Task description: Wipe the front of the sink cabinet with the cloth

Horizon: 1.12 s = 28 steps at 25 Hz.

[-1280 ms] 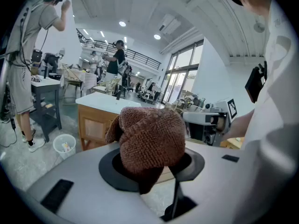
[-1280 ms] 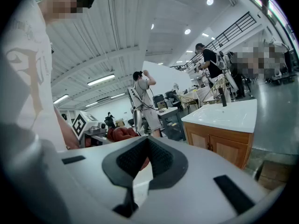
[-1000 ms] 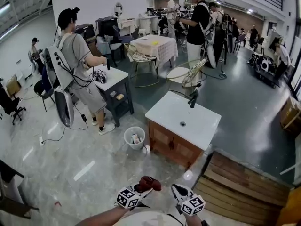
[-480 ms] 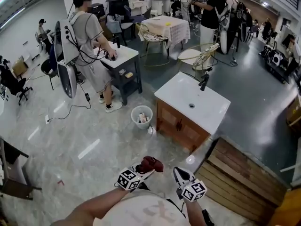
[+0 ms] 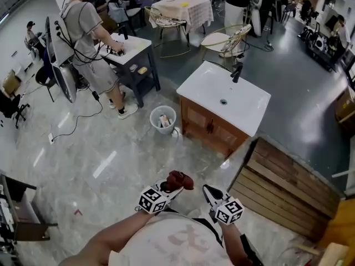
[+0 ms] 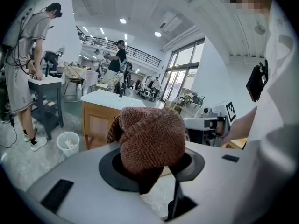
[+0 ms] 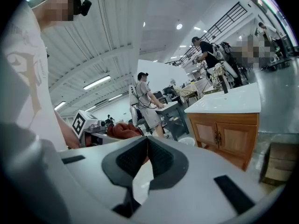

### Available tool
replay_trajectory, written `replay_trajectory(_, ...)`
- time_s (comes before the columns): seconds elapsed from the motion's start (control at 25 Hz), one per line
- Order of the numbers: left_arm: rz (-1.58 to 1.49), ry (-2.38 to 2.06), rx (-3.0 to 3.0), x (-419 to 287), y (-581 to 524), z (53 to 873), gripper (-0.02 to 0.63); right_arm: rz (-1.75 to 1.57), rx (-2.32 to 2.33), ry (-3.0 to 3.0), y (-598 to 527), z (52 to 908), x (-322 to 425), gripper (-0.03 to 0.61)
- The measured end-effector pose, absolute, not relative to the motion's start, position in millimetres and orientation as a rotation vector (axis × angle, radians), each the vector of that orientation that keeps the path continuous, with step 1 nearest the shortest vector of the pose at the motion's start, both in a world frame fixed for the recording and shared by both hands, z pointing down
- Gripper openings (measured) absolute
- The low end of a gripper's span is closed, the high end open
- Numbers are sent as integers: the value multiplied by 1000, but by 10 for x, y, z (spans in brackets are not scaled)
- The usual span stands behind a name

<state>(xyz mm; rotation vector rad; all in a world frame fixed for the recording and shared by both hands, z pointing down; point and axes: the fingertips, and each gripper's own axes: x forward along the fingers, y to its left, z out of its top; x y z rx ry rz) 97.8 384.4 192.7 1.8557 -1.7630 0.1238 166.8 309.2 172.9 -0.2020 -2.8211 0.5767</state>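
Bin (image 5: 160, 129) holding rubbish (image 5: 164, 120), cloth (image 5: 179, 180) in left hand-held gripper (image 5: 172, 186)

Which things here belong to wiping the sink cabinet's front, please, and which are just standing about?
For the job: cloth, held in the left gripper; sink cabinet.
Just about: waste bin; wooden pallet; side table; right gripper, shut and empty.

left tool (image 5: 173, 187): jaws clamped on cloth (image 5: 181, 179) | right tool (image 5: 207, 191): jaws together | both low, side by side
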Motion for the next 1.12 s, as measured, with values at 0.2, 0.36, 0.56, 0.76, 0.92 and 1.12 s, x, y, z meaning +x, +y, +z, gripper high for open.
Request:
replay_trajectory(0.2,134,-1720,1888,594,3852,1978,149,611,-109,-2817,3052,1762,1321,14)
replay_trajectory(0.36,126,-1699,1912,192,3885,1985,149,611,-41,-2809,3077,1765,987,14)
replay_trajectory(0.56,130,-1676,1955,-268,3882,2022,149,643,59,-2808,3112,1766,616,14)
replay_trajectory(0.76,123,-1640,1991,-542,3941,1989,149,629,141,-2793,3120,1750,403,12)
replay_trajectory(0.92,122,-1618,1989,-712,3991,2061,149,631,234,-2781,3019,1776,358,12)
replay_trajectory(1.12,140,-1601,1992,-903,3909,2111,149,653,296,-2751,2848,1871,290,12)
